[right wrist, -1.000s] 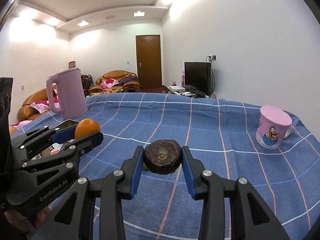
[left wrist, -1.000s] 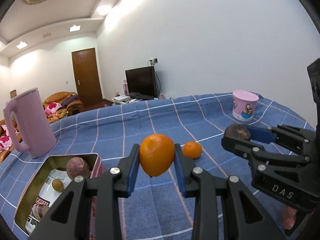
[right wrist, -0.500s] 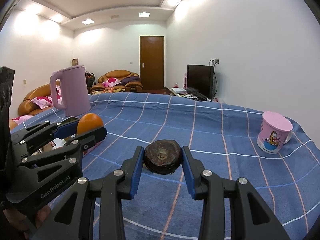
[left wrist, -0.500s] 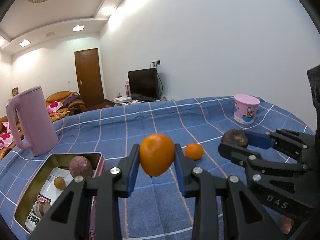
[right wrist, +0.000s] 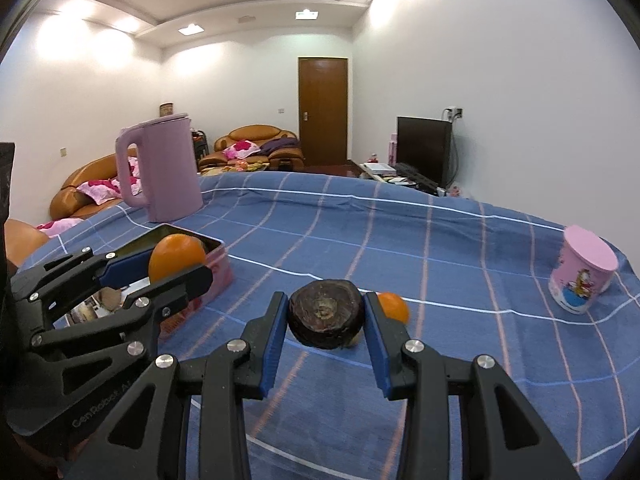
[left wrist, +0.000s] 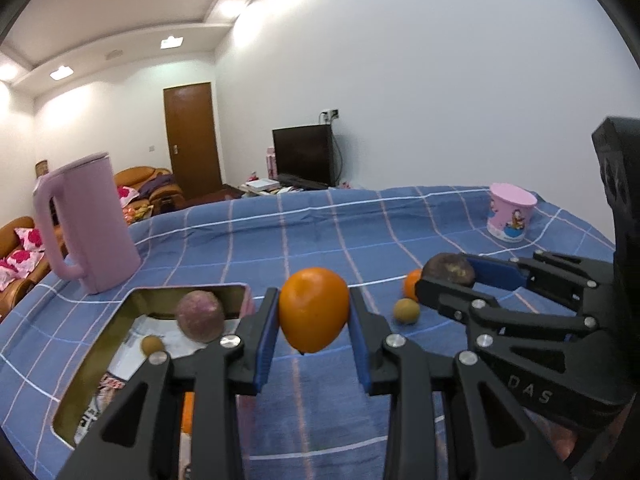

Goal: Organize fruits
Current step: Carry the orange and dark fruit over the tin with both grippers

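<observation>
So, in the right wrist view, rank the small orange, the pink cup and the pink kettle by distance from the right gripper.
1. small orange, on the cloth just beyond the right gripper, right of it
2. pink cup, far right
3. pink kettle, back left

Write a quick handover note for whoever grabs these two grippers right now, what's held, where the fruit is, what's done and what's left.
Left gripper: shut on an orange, held above the cloth beside the tin.
Right gripper: shut on a dark brown fruit, also off the table.
Done: a purple fruit and a small tan one lie in the tin.
Left: both held fruits, plus a small orange and a tan fruit on the blue cloth.
</observation>
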A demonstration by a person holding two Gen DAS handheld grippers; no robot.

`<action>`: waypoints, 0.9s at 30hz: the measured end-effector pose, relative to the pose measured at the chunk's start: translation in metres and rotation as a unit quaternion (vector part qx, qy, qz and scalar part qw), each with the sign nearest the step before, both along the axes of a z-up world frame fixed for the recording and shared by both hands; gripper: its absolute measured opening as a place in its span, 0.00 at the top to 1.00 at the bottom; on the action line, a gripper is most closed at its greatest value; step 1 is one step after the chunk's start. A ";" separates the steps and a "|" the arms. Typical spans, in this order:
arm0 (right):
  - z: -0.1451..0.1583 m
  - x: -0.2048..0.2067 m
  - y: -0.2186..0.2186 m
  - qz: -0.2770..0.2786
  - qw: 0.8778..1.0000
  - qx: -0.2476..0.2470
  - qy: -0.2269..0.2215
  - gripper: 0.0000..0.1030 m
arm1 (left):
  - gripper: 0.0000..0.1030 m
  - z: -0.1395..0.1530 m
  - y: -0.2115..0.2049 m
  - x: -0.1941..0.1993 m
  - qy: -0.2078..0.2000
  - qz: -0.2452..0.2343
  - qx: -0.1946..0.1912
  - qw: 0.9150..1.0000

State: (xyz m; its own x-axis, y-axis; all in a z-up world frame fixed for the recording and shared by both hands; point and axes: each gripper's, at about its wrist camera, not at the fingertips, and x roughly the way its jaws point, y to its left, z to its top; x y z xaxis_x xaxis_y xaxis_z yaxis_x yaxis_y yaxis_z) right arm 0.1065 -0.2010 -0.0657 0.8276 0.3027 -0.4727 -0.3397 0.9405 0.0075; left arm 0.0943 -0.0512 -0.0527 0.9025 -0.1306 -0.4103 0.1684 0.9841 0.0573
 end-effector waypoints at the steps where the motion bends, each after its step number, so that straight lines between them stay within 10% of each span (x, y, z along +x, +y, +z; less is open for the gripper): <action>1: 0.000 0.001 0.004 0.004 1.000 -0.001 0.000 0.61 | 0.67 0.001 0.004 0.000 0.000 0.005 0.000 1.000; 27: 0.002 0.016 0.140 0.133 0.991 -0.017 0.018 0.61 | 0.67 -0.002 0.144 0.019 0.041 0.153 -0.014 0.987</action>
